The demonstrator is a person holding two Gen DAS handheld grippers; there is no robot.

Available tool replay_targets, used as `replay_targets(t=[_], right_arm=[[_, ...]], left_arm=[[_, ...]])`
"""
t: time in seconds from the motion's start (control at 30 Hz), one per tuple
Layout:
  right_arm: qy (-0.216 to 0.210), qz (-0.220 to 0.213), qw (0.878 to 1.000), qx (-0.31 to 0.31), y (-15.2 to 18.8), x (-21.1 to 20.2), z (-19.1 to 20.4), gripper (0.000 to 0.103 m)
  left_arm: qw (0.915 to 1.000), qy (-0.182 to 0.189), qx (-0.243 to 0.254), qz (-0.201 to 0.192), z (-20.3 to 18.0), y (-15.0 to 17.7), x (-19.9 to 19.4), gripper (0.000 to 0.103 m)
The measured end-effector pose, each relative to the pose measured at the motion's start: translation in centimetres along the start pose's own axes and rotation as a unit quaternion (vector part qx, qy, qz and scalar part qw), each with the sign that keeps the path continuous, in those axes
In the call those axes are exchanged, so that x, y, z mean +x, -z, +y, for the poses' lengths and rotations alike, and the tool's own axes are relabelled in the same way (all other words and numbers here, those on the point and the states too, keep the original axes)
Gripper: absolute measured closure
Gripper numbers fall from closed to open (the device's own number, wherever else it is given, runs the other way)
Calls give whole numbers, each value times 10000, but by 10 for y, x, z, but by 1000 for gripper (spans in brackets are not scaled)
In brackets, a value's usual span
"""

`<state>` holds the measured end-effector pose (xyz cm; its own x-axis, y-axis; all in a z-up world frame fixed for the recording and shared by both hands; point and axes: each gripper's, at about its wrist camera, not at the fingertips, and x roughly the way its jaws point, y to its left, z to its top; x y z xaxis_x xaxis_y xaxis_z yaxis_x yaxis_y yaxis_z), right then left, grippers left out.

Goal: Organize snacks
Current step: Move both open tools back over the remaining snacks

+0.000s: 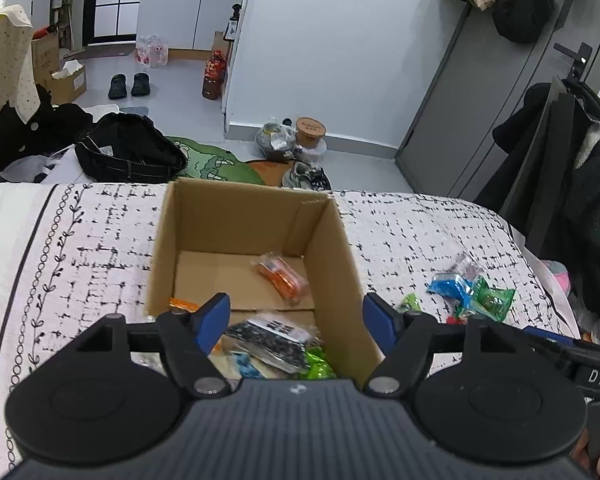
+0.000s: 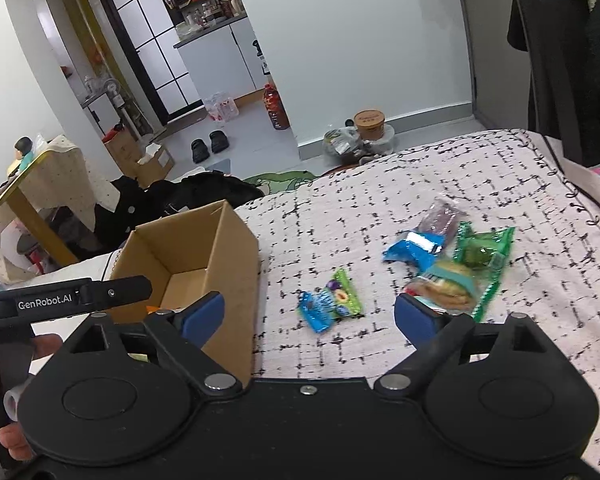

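The left gripper [image 1: 296, 316] hung with fingers apart over the box [image 1: 236, 224] at frame centre. The right gripper [image 2: 310, 318], also spread, faced snacks [image 2: 448, 264] lying right of centre.

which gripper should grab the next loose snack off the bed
Right. The right gripper is open directly before the small green-and-blue packet on the bedspread; the left gripper hangs open over the cardboard box.

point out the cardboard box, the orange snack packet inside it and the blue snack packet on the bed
cardboard box [image 1: 328, 248], left wrist view, inner face of its right wall
orange snack packet [image 1: 282, 276], left wrist view, middle of the wrapper
blue snack packet [image 2: 414, 246], right wrist view, middle of the wrapper
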<state>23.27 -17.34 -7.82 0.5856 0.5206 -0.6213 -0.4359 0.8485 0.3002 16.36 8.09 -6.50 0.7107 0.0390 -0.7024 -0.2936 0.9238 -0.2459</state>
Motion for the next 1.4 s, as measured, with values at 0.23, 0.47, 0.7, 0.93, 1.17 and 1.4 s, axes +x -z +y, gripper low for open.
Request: replay_targets(t=[0.23,0.47,0.7,0.93,1.17,1.4], right_arm=[[76,6,10000,57,-1,-6,-16,5],[100,77,9998,152,2,-12,-38,2],[168,142,9994,272,4,-16,-57,0],[264,171,9986,414,6,-17,-79,0],[326,177,9979,524,7,-15,-97,0],[366,192,9971,641,5,-11,-113,3]], left_arm=[[10000,-59,43,-47,-17,3,0,17],[9998,61,178,0,-37,7,5,6],[9993,176,322,73,-59,12,12,0],[9984,295,473,137,-80,12,21,0],[9965,443,686,198,-103,14,31,0],[9957,546,679,313,-114,15,47,3]])
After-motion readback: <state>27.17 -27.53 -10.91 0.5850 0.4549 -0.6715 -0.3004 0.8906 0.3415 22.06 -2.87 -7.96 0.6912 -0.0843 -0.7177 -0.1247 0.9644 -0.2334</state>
